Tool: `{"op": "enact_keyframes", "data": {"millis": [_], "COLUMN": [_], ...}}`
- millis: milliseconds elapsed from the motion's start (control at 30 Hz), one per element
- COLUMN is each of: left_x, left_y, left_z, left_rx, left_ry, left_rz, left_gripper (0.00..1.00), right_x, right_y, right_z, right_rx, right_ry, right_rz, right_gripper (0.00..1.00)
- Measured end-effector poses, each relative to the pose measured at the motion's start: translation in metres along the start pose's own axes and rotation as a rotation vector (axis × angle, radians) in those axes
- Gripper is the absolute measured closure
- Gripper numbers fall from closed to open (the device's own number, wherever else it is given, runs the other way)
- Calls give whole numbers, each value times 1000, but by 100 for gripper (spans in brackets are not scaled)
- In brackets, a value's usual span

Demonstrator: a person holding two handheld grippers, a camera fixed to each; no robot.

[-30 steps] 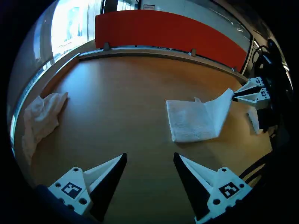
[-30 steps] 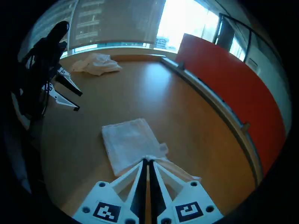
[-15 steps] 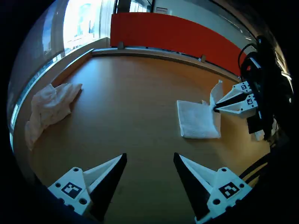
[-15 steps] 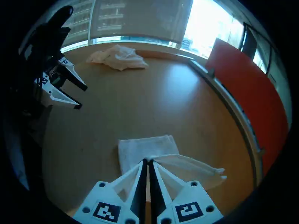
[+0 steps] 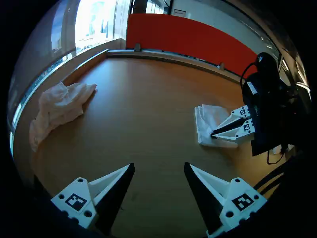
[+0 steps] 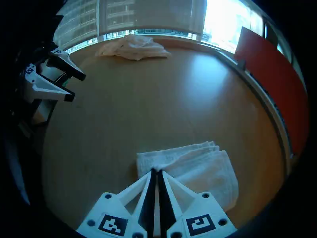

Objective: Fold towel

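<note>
Currently | item: white folded terry towel point(image 6: 198, 168), flat on brown wooden tabletop point(image 6: 130, 107) | right gripper point(image 6: 157, 171): fingers pinched together on its near edge | left gripper point(image 5: 159, 164): spread wide, empty, well apart | risk: lifting before release would likely drag the top layer, undoing the fold.

No readable text — only square coded markers point(image 5: 75, 201) on the left gripper point(image 5: 158, 166), wall sign point(image 5: 179, 12) too blurred

on the brown wooden table point(image 5: 146, 99), seen in the left gripper view, the folded white towel point(image 5: 208, 121) lies at three o'clock, with the right gripper point(image 5: 214, 136) pinching its edge. the crumpled white cloth point(image 5: 59, 107) lies at nine o'clock, well apart. the flat red panel point(image 5: 190, 37) stands behind, at twelve.
</note>
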State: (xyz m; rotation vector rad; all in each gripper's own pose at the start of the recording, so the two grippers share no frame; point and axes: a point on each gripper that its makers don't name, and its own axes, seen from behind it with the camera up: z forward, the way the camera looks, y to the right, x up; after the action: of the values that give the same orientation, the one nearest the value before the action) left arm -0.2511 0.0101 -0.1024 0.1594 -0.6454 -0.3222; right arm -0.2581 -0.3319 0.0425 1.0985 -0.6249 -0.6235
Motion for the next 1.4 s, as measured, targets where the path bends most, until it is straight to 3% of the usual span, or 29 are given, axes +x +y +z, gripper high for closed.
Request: {"op": "enact_keyframes", "data": {"millis": [133, 300, 367, 600, 1067, 1400], "left_x": [0, 2, 4, 8, 10, 7], "left_y": [1, 4, 5, 6, 9, 14], "left_z": [2, 3, 4, 5, 7, 8], "left_rx": [-4, -8, -10, -11, -9, -14], "left_ry": [-2, -2, 0, 3, 1, -3], "left_rz": [0, 4, 5, 11, 16, 22], "left_gripper": [7, 7, 7, 7, 7, 7], "right_x": [0, 1, 1, -10, -62, -86], "right_y": [3, 8, 10, 16, 11, 1], "right_z": [-3, -11, -15, -32, -59, -60], "right_rx": [-5, -20, -27, -62, -120, -140], "right_ry": [2, 13, 18, 25, -13, -33], "right_rz": [5, 14, 20, 54, 140, 203], "right_gripper": [83, 46, 40, 40, 40, 40]}}
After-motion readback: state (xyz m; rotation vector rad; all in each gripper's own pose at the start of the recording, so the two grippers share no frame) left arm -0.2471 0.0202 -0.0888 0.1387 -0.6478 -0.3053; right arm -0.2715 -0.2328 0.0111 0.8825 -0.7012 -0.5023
